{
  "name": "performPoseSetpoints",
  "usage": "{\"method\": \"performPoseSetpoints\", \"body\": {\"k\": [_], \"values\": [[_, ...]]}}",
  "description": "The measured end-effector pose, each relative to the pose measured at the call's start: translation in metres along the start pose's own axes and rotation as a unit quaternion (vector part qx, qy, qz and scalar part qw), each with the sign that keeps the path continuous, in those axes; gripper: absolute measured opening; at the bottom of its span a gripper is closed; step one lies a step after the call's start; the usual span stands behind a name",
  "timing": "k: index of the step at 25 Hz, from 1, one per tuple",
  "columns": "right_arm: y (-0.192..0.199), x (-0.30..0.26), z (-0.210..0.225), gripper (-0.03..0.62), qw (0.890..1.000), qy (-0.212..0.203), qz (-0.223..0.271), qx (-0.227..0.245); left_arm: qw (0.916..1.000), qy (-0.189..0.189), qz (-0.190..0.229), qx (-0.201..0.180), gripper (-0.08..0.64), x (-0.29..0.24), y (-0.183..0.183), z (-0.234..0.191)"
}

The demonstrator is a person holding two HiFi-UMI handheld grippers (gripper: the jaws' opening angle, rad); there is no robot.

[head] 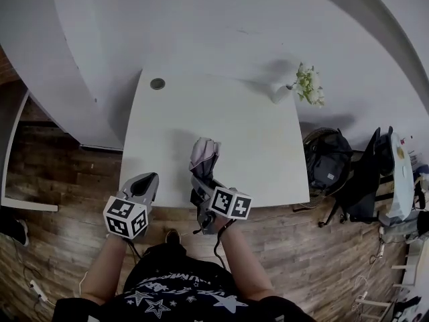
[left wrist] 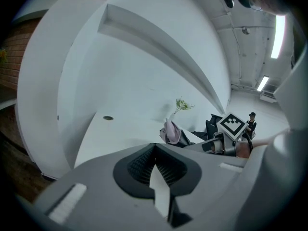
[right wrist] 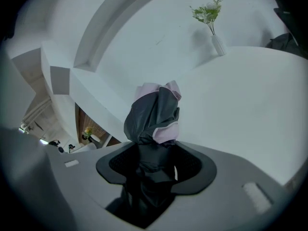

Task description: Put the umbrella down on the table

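Note:
A folded umbrella (head: 204,158), dark grey with pale pink panels, sticks out of my right gripper (head: 201,188) over the near edge of the white table (head: 261,133). In the right gripper view the jaws are shut on the umbrella's (right wrist: 154,114) lower part, and its bunched canopy rises above the right gripper (right wrist: 155,165). Whether the umbrella touches the tabletop I cannot tell. My left gripper (head: 145,185) hovers at the table's near left corner, shut with nothing in it (left wrist: 155,161). From the left gripper view the umbrella (left wrist: 170,133) shows to the right.
A white vase of flowers (head: 303,86) stands at the table's far right corner. A round cable hole (head: 157,84) sits at the far left corner. A dark backpack (head: 326,159) and a chair (head: 375,173) are on the wooden floor to the right. A curved white wall lies behind.

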State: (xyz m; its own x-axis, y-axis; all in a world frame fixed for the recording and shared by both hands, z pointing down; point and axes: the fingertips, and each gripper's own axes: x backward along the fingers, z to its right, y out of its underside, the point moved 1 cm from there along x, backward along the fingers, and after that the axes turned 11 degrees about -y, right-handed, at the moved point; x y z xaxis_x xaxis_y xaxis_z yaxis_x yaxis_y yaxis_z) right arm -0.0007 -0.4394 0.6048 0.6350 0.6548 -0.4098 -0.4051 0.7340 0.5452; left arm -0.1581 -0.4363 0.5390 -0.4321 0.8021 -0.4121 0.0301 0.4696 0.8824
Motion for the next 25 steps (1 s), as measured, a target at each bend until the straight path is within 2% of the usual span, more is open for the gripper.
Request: {"method": "performPoseSetpoints", "body": {"k": [5,9,15,21,25], "values": [[-0.001,-0.029,0.017,0.245,0.999,0.036,-0.020,0.003,0.9998,-0.001,-0.015,0.012,0.003,-0.016,0.005,-0.016],[0.000,-0.045,0.022,0.245,0.998,0.050,-0.031,-0.001,0.9995,-0.003,-0.024,0.019,0.003,-0.021,0.011,-0.022],[-0.001,-0.061,0.032,0.247,0.996,0.087,-0.033,-0.002,0.9994,-0.004,-0.026,0.024,0.003,-0.023,0.012,-0.027],[-0.002,-0.069,0.035,0.247,0.995,0.097,-0.025,-0.010,0.9993,-0.004,-0.031,0.018,0.003,-0.025,0.015,-0.029],[-0.005,-0.075,0.034,0.247,0.994,0.105,-0.026,0.005,0.9994,-0.003,-0.031,0.017,0.003,-0.023,0.017,-0.029]]}}
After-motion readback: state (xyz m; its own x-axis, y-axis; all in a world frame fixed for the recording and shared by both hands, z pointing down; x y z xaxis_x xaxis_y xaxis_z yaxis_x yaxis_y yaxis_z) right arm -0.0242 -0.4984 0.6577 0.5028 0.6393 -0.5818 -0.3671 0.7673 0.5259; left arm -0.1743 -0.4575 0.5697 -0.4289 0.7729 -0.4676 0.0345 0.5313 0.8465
